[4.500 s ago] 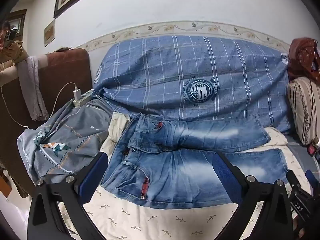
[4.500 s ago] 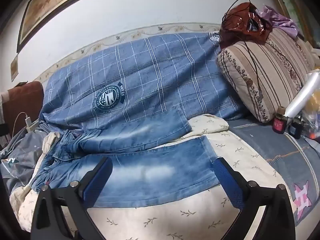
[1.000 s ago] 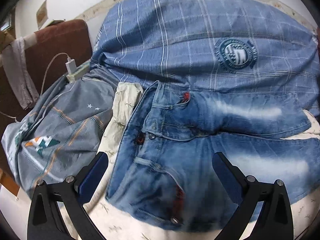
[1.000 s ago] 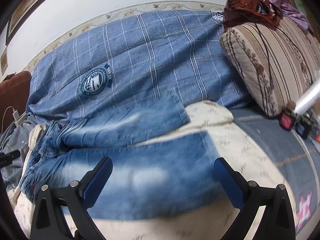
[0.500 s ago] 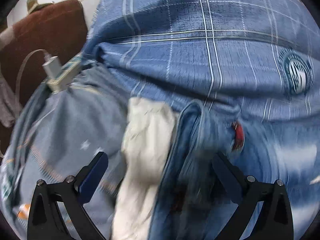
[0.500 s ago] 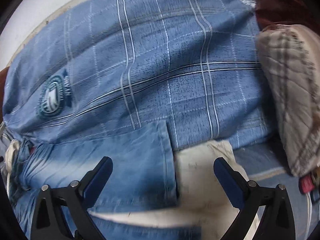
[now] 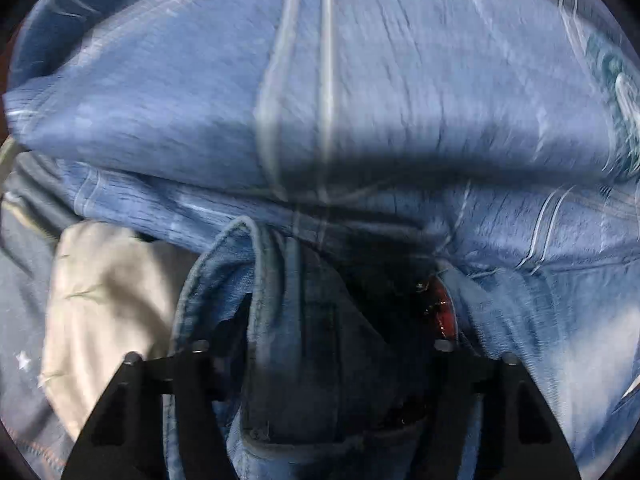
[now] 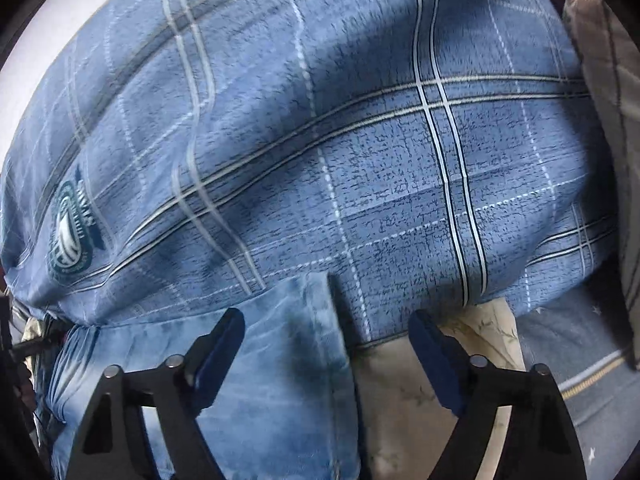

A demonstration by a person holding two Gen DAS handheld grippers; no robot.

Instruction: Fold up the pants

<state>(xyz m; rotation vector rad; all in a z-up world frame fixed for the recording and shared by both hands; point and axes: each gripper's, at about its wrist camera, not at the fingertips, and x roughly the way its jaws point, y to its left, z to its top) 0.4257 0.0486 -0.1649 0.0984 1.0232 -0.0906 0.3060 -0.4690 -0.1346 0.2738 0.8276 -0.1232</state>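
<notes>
My left claw (image 7: 320,344) is closing round the faded blue denim pants' (image 7: 304,360) waistband, my right claw (image 8: 326,344) closing, pads apart, over their hem corner at twelve o'clock.

My faded blue denim pants (image 7: 304,320) lie flat across the bed on a cream leaf-print sheet. The bunched waistband, with its thick stitched edge and a dark red patch, sits crumpled against the blue plaid blanket. Far along, the washed-out upper leg ends in a straight hem (image 8: 336,340), tucked just beside that same blanket.
</notes>
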